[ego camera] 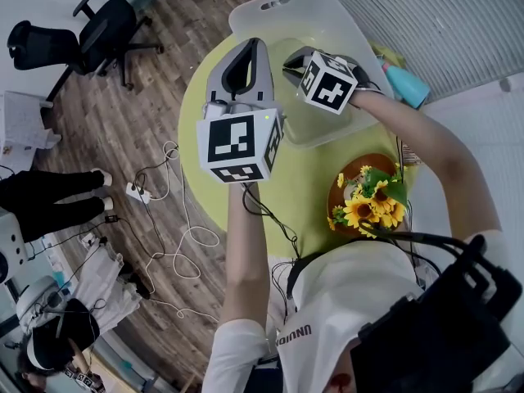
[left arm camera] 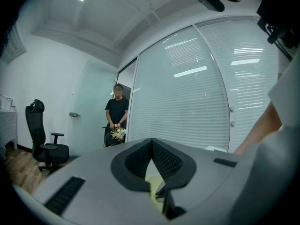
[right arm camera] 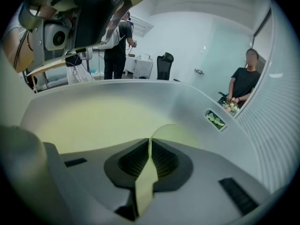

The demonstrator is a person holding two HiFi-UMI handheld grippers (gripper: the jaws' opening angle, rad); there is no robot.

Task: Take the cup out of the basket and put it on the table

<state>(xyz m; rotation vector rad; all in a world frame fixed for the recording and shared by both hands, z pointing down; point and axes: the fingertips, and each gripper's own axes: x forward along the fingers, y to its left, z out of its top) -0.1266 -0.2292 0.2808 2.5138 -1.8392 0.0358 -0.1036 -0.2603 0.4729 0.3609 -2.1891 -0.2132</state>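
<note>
Right gripper pinching cup wall, tilt unclear

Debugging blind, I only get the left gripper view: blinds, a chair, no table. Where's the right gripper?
Observer: The right gripper is reaching down into the translucent basket at the table's far side.
Operator: Holding anything?
Observer: Yes. Its jaws are pinched on a thin clear wall, apparently the rim of the cup.
Operator: Cup out yet?
Observer: No. The right gripper view shows basket walls all round it.
Operator: Room to set it down?
Observer: Probably. There is bare yellow table between the basket and the sunflowers.
</note>
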